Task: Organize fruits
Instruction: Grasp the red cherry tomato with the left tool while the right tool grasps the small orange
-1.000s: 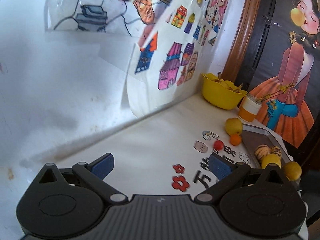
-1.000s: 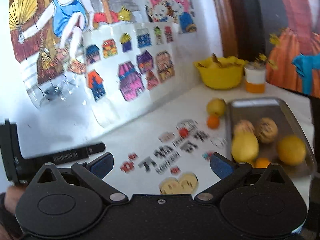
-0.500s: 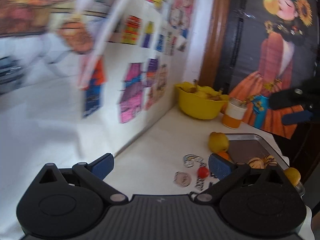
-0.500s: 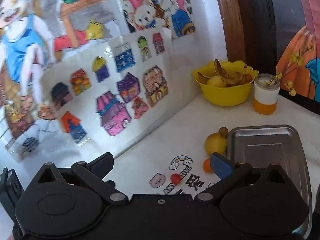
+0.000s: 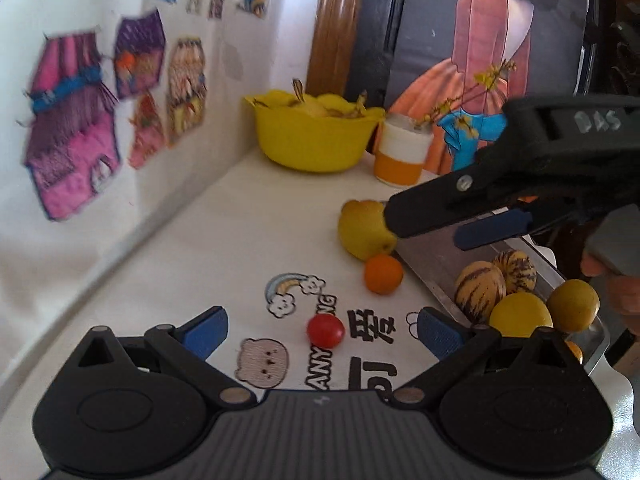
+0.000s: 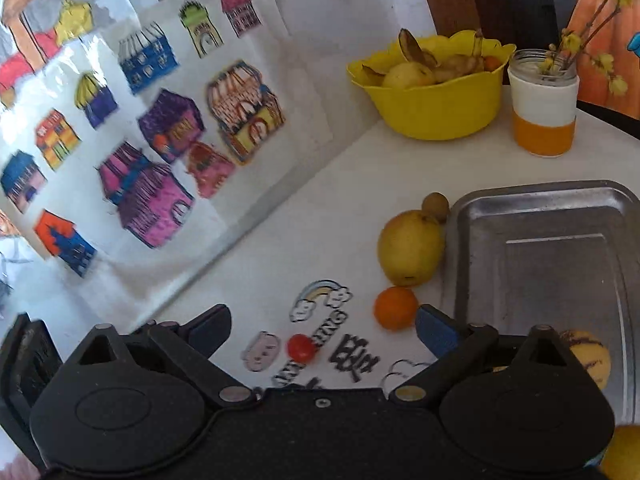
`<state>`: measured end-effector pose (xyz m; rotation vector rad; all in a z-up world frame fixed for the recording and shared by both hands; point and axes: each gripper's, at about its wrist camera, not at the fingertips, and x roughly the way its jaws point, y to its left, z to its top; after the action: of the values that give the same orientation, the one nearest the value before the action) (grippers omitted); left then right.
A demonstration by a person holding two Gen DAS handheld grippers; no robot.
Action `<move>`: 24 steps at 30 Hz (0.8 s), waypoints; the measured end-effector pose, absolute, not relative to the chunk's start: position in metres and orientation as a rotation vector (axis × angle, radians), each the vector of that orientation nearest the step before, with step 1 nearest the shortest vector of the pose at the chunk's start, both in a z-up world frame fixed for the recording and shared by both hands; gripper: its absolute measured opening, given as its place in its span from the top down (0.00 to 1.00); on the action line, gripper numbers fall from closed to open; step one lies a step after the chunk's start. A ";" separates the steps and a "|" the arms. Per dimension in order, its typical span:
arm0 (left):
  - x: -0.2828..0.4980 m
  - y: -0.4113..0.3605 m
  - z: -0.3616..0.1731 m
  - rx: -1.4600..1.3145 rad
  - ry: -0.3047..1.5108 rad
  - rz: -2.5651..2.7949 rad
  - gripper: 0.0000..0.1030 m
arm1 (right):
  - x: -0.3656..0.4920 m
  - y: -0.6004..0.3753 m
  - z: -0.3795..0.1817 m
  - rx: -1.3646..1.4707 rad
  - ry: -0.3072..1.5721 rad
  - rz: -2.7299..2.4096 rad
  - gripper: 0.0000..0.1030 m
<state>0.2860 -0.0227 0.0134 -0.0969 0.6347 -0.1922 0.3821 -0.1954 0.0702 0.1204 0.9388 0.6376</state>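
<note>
White tabletop (image 6: 344, 208) is carrying a pear (image 6: 410, 252), orange (image 6: 395, 307) and cherry tomato (image 6: 301, 347) at nine o'clock of the steel tray (image 6: 560, 216), while we are holding both the left gripper (image 5: 320, 330) and right gripper (image 6: 322, 326) wide and empty, the right's jaws just narrowing slightly, seemingly above the tomato.

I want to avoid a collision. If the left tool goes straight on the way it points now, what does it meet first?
Most likely the small red tomato on the white table: it lies between the open fingers of the left tool, nearest along that line. Nothing is held. Depth is uncertain.
</note>
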 end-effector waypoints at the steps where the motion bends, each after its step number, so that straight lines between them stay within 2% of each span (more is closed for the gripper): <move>1: 0.288 -0.023 0.010 -0.106 0.642 -0.198 0.01 | 0.385 -0.195 0.067 0.101 0.936 0.637 0.10; 14: 0.304 -0.020 -0.008 -0.142 0.660 -0.244 0.15 | 0.395 -0.184 0.034 -0.111 0.834 0.607 0.35; 17: 0.304 -0.019 -0.009 -0.162 0.659 -0.259 0.22 | 0.399 -0.184 0.029 -0.104 0.842 0.598 0.39; 19: 0.305 -0.017 -0.009 -0.173 0.656 -0.265 0.31 | 0.401 -0.183 0.025 -0.108 0.849 0.599 0.42; 22: 0.305 -0.015 -0.009 -0.190 0.656 -0.272 0.39 | 0.403 -0.181 0.021 -0.113 0.860 0.598 0.44; 24: 0.305 -0.014 -0.009 -0.199 0.655 -0.272 0.40 | 0.404 -0.181 0.019 -0.110 0.869 0.599 0.47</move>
<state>0.3053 -0.0142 -0.0093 -0.1994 0.6552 -0.2718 0.4036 -0.1808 0.0189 -0.1100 0.8686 0.5990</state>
